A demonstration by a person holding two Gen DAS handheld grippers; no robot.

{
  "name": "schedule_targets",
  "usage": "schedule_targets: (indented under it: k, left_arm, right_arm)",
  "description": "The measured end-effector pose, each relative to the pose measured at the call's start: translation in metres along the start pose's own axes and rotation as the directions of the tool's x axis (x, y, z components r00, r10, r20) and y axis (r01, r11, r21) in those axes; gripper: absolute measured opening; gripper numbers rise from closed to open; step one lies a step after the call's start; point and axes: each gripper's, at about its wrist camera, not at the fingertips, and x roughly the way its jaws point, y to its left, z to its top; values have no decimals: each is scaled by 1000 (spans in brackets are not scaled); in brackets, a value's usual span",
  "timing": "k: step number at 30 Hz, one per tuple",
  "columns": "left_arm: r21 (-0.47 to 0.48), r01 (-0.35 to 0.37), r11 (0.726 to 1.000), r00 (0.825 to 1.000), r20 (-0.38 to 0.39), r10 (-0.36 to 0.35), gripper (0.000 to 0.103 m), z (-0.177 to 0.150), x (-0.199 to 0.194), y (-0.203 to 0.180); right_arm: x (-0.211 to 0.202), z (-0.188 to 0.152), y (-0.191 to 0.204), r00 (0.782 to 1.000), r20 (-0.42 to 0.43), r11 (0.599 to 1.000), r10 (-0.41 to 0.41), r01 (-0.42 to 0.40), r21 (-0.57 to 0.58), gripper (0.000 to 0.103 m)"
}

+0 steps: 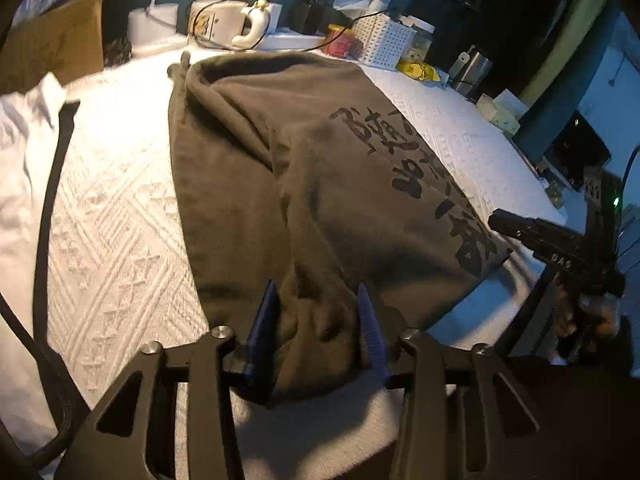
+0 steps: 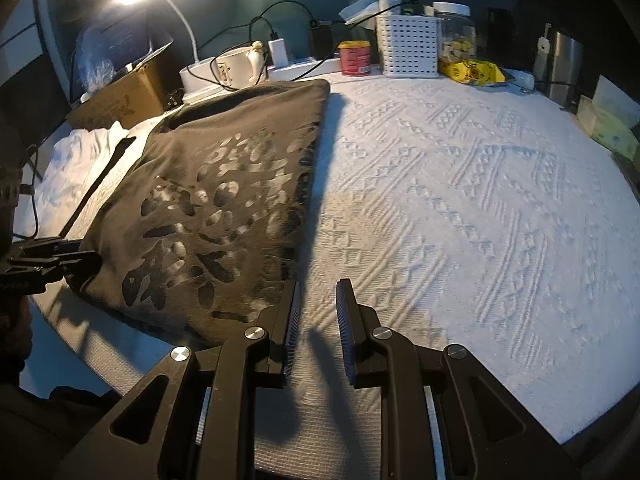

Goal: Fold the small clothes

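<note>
A dark olive garment (image 1: 320,152) with a black print lies folded on the white textured cover (image 2: 460,200). My left gripper (image 1: 318,296) stands at its near edge. Its blue fingertips (image 1: 272,296) are apart, and a loose bunch of the fabric lies between them without being pinched. In the right wrist view the same garment (image 2: 224,184) fills the left half, with the left gripper (image 2: 80,258) at its near left corner. My right gripper (image 2: 319,300) is open over bare cover, its left finger just beside the garment's near right corner. A hand (image 1: 592,312) holds the right gripper (image 1: 500,218).
A white garment (image 2: 76,152) and a black strap (image 1: 52,184) lie left of the olive one. Along the back stand a cardboard box (image 1: 52,40), a lamp base with cables, a red can (image 2: 354,58), a white perforated basket (image 2: 412,44), a yellow packet (image 2: 470,70) and a steel container (image 2: 560,64).
</note>
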Motion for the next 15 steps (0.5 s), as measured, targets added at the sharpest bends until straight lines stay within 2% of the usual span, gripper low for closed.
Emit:
schedule_targets:
  k: [2,7,11,13,15]
  left_arm:
    - [-6,19,1000,1000,13,-19,6,0,-8,1]
    - [-7,29,1000,998,47,-28,4,-4,-32,2]
    - [-11,-6,1000,999,37,7,4,-10,-37,6]
    - [-16,-19,1000,999,26,19,4,-14,-35,10]
    - [-32,-20,999,1000,16,21,4,-18,-31,14]
  right_arm:
    - [0,0,-2,1000,3,1000,8,-8,12,21]
    - [2,-1,6,998,4,998,68,-68,2,21]
    - [7,-7,19,997,-13,996,82,-82,-22,21]
    - [6,-10,24,997,-9,996,75,-76,-37,33]
    - [4,-12,28,997,-14,996,79,-79,-43,39]
